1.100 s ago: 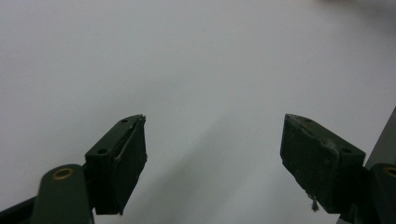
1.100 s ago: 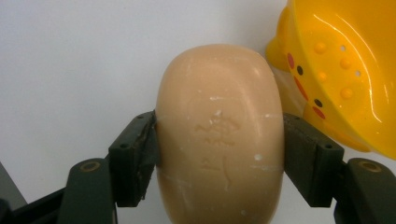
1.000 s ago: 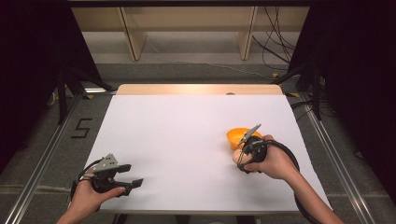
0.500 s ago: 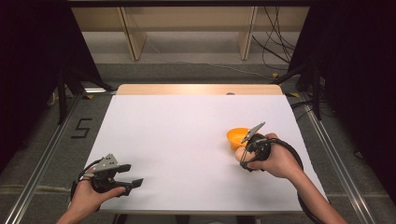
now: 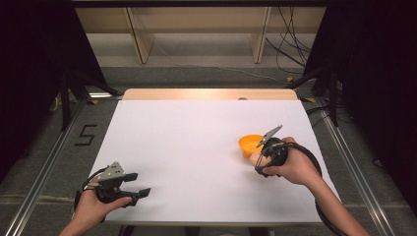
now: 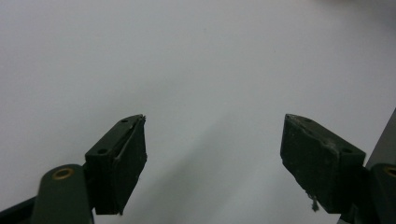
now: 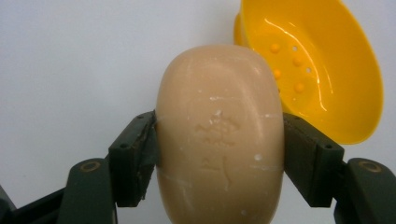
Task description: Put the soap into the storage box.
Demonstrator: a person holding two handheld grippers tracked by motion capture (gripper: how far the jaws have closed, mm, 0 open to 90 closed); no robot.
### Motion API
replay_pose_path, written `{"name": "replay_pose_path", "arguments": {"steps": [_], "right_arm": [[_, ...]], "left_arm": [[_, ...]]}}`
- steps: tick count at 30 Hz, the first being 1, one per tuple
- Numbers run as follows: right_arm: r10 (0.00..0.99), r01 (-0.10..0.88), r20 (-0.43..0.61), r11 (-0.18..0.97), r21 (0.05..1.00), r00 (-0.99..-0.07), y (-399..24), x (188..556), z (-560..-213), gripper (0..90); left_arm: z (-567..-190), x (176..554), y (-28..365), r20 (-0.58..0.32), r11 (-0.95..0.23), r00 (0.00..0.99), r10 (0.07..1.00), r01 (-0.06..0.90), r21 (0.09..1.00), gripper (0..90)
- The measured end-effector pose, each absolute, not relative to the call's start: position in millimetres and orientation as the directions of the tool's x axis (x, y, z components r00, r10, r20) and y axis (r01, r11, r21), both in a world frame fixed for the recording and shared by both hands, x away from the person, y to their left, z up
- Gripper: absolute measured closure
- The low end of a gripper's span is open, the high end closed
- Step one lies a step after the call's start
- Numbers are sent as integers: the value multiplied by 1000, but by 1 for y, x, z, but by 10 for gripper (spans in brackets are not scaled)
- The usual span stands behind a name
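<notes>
A peach-coloured oval bar of soap (image 7: 220, 135) is clamped between the jaws of my right gripper (image 7: 219, 154), which is shut on it. Just beyond the soap lies a yellow soap dish (image 7: 317, 70) with small bumps and holes in its floor. In the high view the right gripper (image 5: 268, 156) hovers at the near edge of the yellow dish (image 5: 250, 144), on the right half of the white table (image 5: 196, 142), with the soap (image 5: 254, 159) peeking out at its left. My left gripper (image 5: 134, 188) rests near the front left corner, open with nothing between its fingers (image 6: 122, 163).
Beyond the table's far wooden edge (image 5: 209, 93) are the legs of a wooden frame (image 5: 137, 39) and cables (image 5: 290, 49) on the floor. Metal rails (image 5: 44, 167) run along both sides of the table. A "5" mark (image 5: 84, 134) is on the floor at the left.
My right gripper, holding the soap, has shifted slightly to the right and toward the front beside the yellow dish. The left gripper has stayed in place.
</notes>
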State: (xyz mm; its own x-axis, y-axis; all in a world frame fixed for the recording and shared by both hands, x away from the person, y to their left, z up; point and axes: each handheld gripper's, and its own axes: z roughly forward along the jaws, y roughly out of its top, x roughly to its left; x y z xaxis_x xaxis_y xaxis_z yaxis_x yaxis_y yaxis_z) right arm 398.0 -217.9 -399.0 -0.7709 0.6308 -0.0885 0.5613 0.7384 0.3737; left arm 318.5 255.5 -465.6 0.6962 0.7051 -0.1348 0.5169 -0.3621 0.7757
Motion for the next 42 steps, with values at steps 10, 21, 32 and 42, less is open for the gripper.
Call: {"name": "replay_pose_path", "arguments": {"steps": [10, 21, 32, 42], "right_arm": [[643, 566, -106, 730, 383, -758, -220, 405, -391, 333], [663, 566, -133, 712, 417, -737, -220, 425, -385, 333], [680, 565, -137, 690, 452, -720, -216, 447, -394, 333], [663, 526, -157, 696, 488, -732, -213, 462, -401, 332]], "left_arm": [[-465, 318, 255, -151, -347, 697, 701, 518, 781, 222], [-465, 318, 256, -154, -343, 695, 702, 519, 783, 222], [-465, 318, 258, -145, -353, 698, 702, 517, 779, 221], [-464, 318, 258, -148, -347, 697, 701, 515, 784, 221]]}}
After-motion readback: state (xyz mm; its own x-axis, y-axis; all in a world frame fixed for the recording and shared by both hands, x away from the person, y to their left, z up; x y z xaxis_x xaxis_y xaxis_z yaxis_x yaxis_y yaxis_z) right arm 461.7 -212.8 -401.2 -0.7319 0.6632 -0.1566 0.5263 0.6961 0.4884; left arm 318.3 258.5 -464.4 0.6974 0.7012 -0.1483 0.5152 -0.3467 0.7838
